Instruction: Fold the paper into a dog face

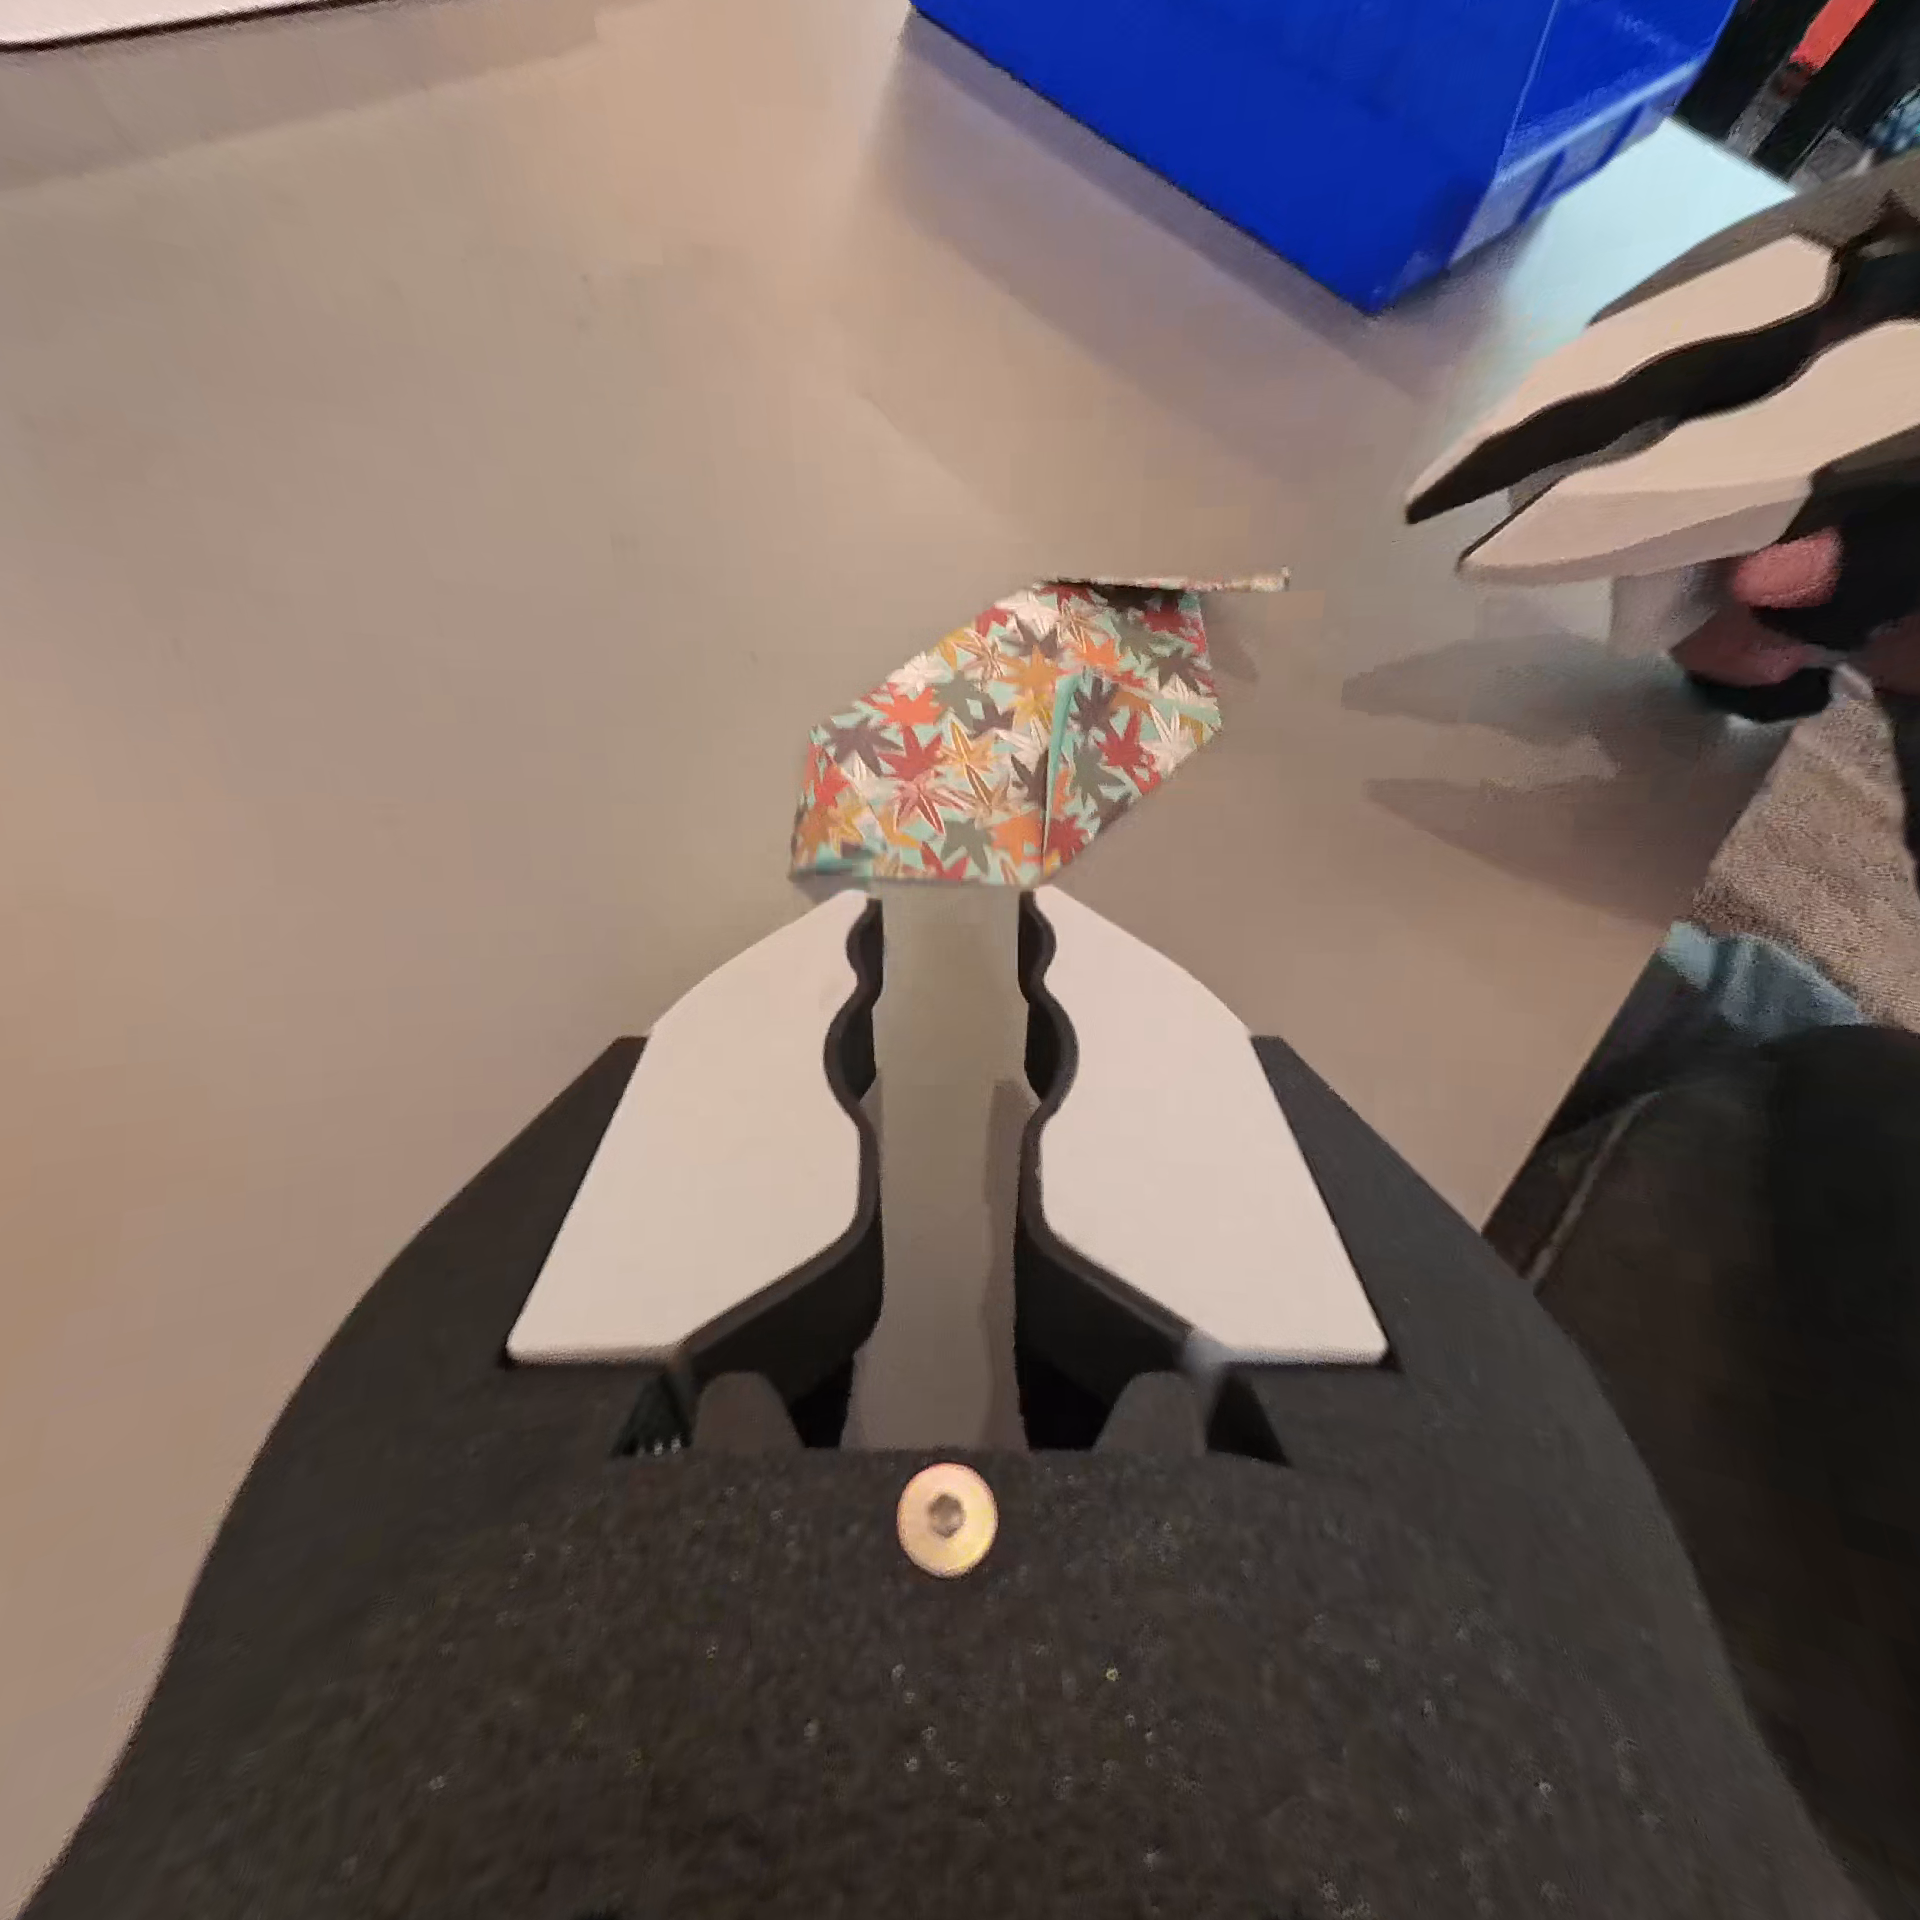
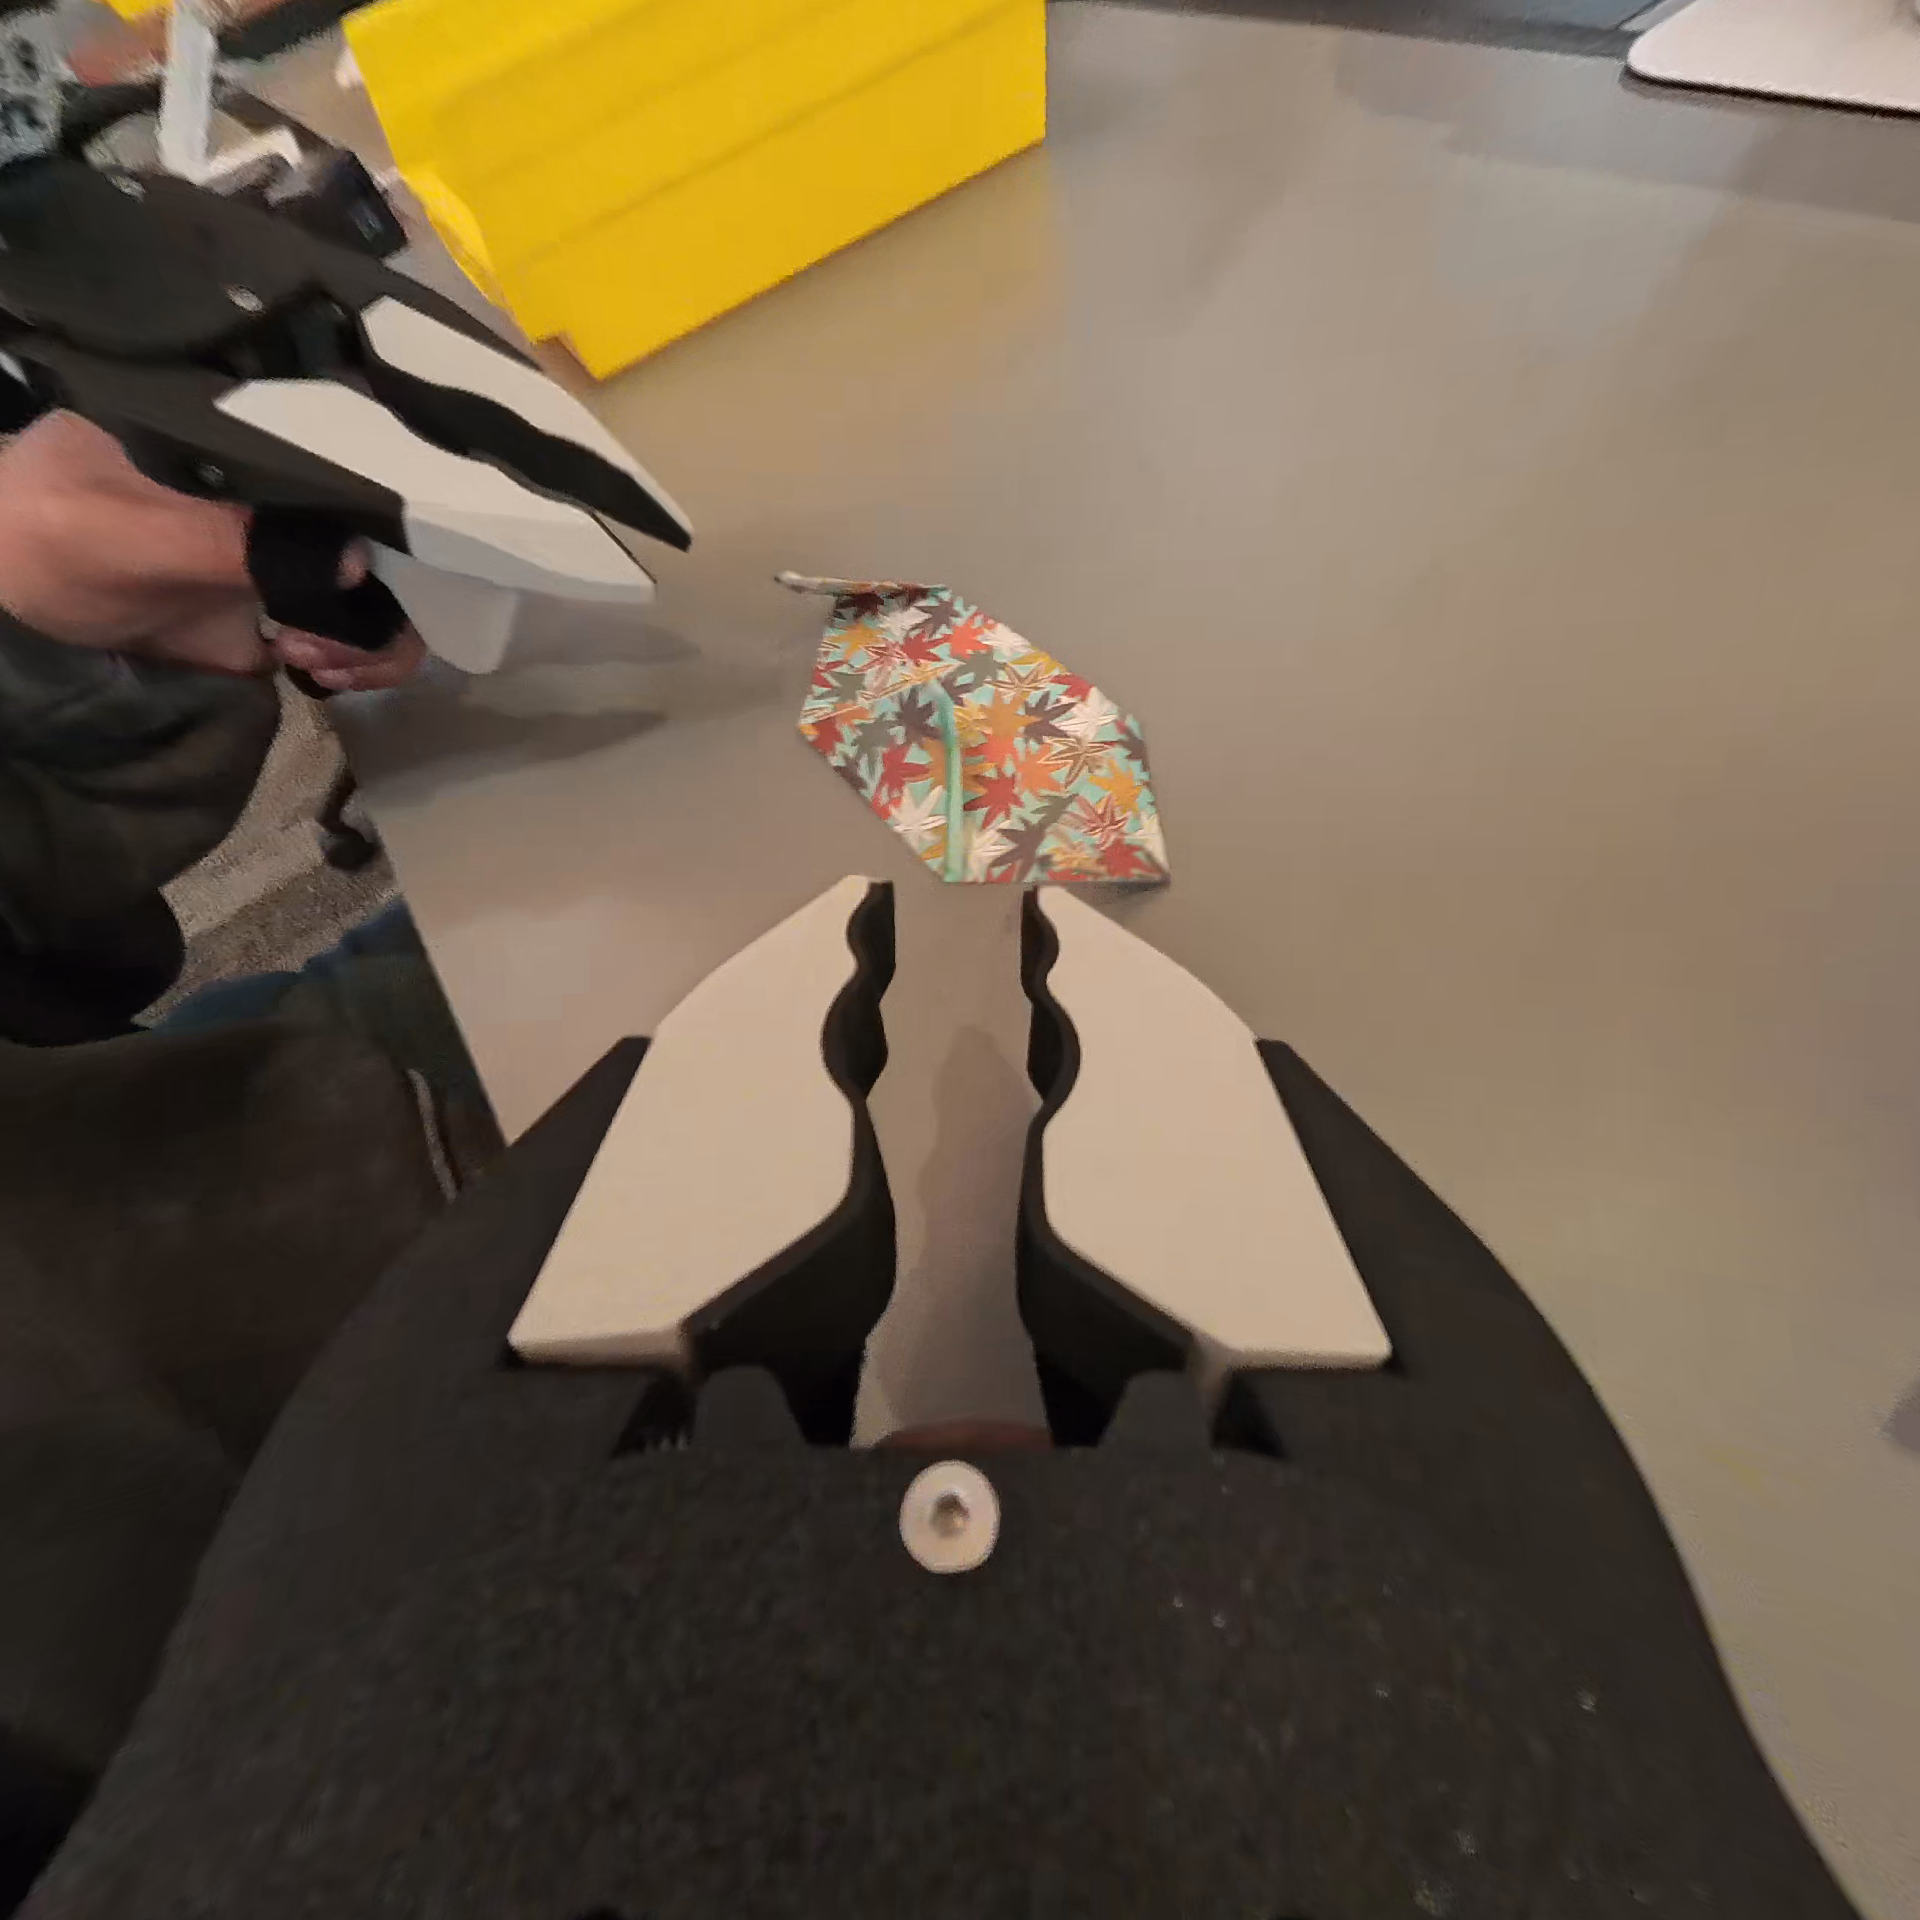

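The folded paper [image 1: 1008,738], printed with coloured leaves, lies on the grey table [image 1: 416,623]. A flap at its far end stands up. My left gripper [image 1: 945,909] hovers just short of the paper's near edge, its jaws a narrow gap apart and empty. In the right wrist view the paper [image 2: 987,738] lies just ahead of my right gripper [image 2: 956,899], which is also narrowly open and empty. The right gripper [image 1: 1444,535] also shows at the right of the left wrist view, off to the paper's side. The left gripper [image 2: 665,566] shows at the left of the right wrist view.
A blue box [image 1: 1351,125] stands at the back right of the left wrist view. A yellow box [image 2: 707,177] stands beyond the paper in the right wrist view, with a white base [image 2: 1787,62] at the far right. A hand [image 2: 104,540] holds the left gripper by the table edge [image 2: 416,935]. My right fingertips sit around 15 cm from my left ones.
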The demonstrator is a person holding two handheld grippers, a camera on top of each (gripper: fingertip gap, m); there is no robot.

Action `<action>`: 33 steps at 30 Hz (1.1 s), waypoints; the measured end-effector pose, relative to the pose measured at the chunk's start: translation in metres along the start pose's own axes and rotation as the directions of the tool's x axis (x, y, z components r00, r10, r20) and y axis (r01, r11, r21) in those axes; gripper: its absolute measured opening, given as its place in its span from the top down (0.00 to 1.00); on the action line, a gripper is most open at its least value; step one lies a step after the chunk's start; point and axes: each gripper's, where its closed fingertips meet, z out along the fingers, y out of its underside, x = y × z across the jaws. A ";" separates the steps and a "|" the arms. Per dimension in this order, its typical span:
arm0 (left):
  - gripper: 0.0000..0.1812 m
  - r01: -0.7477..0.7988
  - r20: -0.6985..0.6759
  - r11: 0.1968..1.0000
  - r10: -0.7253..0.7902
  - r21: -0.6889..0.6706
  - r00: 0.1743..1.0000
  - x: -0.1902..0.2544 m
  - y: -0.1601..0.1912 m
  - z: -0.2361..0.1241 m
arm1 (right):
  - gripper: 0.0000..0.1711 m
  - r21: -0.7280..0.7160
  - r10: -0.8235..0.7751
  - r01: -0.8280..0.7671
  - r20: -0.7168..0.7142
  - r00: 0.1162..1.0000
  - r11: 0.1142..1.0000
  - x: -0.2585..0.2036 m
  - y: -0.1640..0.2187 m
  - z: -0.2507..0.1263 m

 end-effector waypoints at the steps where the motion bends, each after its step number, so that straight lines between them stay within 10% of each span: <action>1: 0.87 -0.011 0.007 1.000 0.011 -0.017 1.000 0.001 0.003 -0.001 | 0.87 0.010 -0.003 0.003 0.007 1.000 1.000 -0.003 0.001 -0.002; 17: 0.87 -0.110 0.187 0.988 0.129 -0.109 0.974 -0.021 0.007 0.016 | 0.88 -0.097 -0.162 0.154 -0.078 0.984 0.983 0.012 0.000 0.007; 33: 1.00 -0.457 0.125 0.857 0.493 -0.237 0.861 -0.026 -0.005 0.053 | 0.91 -0.289 0.043 0.017 0.198 0.979 0.957 0.050 -0.020 0.054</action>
